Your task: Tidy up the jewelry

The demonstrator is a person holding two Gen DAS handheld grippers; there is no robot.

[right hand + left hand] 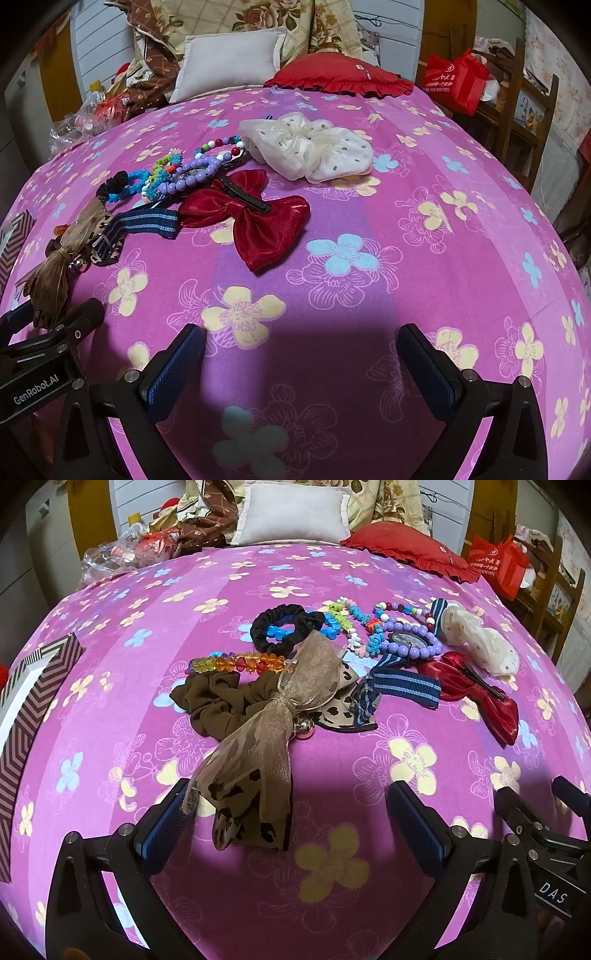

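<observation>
Jewelry and hair pieces lie heaped on the pink flowered bedspread (110, 672). Through the left wrist view I see my left gripper (288, 812) with its tongs spread wide and nothing pinched; the sheer tan bow (258, 746) trails between them, its tail touching the left pad; behind it sit the brown scrunchie (214, 701), the amber bead bracelet (236, 663), the black scrunchie (280, 627) and the purple bead bracelet (413, 642); a striped box (40, 686) waits at the left edge. I judge the fabrics light and limp, best pinched at the knot; the beads are hard and slippery, so I would catch the strand itself. Through the right wrist view my right gripper (301, 354) hangs over bare cloth, tongs also wide apart and empty; the red satin bow (255, 221) lies ahead, its clip the firmest hold; the white dotted scrunchie (310, 151) sits beyond, soft and easy.
</observation>
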